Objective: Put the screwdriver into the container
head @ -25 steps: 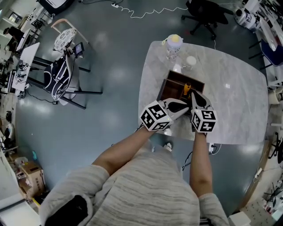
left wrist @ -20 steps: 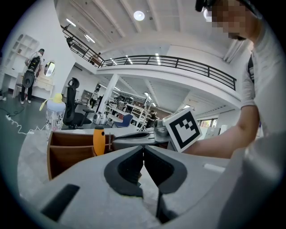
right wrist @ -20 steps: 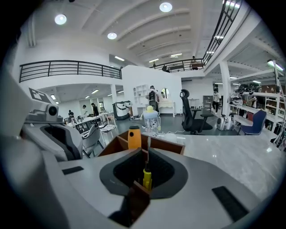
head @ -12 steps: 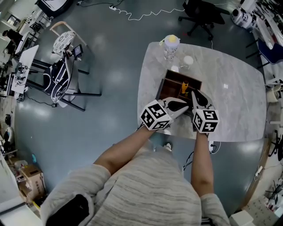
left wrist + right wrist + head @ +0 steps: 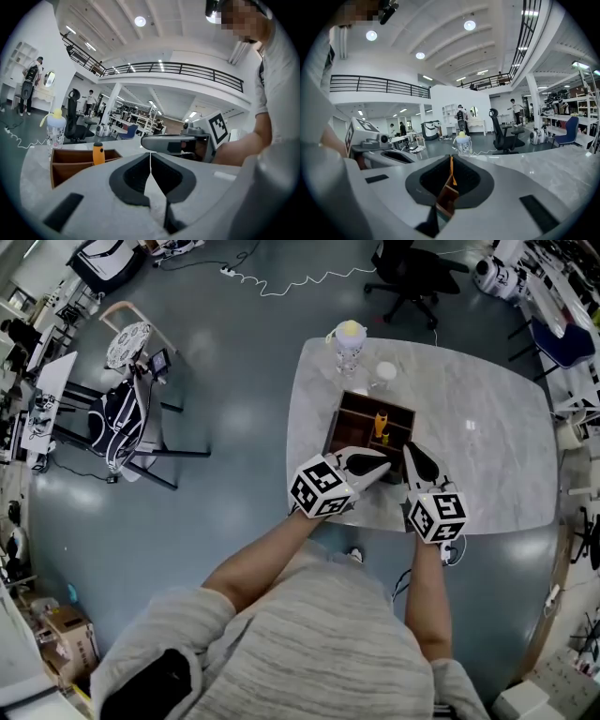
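An orange-handled screwdriver (image 5: 380, 424) stands upright in a brown wooden container (image 5: 349, 418) with dividers, on the marble table (image 5: 487, 456). Both grippers sit on the near side of the container, apart from it. My left gripper (image 5: 382, 464) is shut and holds nothing. My right gripper (image 5: 409, 450) is shut and holds nothing. In the left gripper view, the screwdriver (image 5: 97, 153) shows in the container (image 5: 70, 164), left of my shut left gripper (image 5: 150, 157). In the right gripper view, a strip of the container (image 5: 446, 198) and the orange handle (image 5: 451, 169) show in the slit below my right gripper (image 5: 451, 161).
A clear bottle with a yellow top (image 5: 349, 341) and a small white cup (image 5: 384, 371) stand at the table's far edge beyond the container. An office chair (image 5: 412, 273) is behind the table. A rack and stands (image 5: 127, 418) occupy the floor at left.
Both grippers have drawn back from the container toward the person, the right one more. The screwdriver stays upright in the container.
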Available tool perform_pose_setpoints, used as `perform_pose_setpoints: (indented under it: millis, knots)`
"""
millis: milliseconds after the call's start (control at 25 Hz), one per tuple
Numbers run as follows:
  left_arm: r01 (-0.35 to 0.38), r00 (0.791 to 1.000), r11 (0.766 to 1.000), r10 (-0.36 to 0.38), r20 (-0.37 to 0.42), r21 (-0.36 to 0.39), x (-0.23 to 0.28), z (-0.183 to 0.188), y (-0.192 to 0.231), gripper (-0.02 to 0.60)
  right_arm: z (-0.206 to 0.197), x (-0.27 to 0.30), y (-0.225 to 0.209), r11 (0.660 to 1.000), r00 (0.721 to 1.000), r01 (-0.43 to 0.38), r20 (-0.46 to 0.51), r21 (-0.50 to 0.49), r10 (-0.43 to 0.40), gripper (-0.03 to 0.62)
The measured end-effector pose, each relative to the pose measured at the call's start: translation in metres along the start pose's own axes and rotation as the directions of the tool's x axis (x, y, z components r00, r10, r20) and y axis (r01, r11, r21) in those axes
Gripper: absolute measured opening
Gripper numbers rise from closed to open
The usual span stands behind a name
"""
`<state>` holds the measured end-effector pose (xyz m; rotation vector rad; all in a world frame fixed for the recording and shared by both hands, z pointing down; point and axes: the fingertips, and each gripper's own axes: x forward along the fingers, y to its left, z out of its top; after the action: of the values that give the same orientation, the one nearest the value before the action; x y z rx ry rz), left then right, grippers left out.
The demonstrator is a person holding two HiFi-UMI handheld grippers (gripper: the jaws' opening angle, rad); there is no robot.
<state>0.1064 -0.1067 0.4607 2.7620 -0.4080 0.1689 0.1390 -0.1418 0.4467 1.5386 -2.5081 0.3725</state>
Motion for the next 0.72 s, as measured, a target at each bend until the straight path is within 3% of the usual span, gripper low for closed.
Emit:
perform_pose_setpoints:
  millis: [440,720]
  knots:
    - [-0.002,0.998,0.998,-0.002,0.064,0.055,-0.02,0.023,-0.022,0.02,0.018,-0.048,0.064,0.982,0.977,-0.188,0.104,-0.002,0.187,0.021]
    - [0.031,0.996,0.995,-0.038,0.086,0.091,-0.025,0.032,-0.04,0.02,0.016,-0.065,0.083,0.97,0.962,-0.244,0.123,-0.011,0.243,0.02]
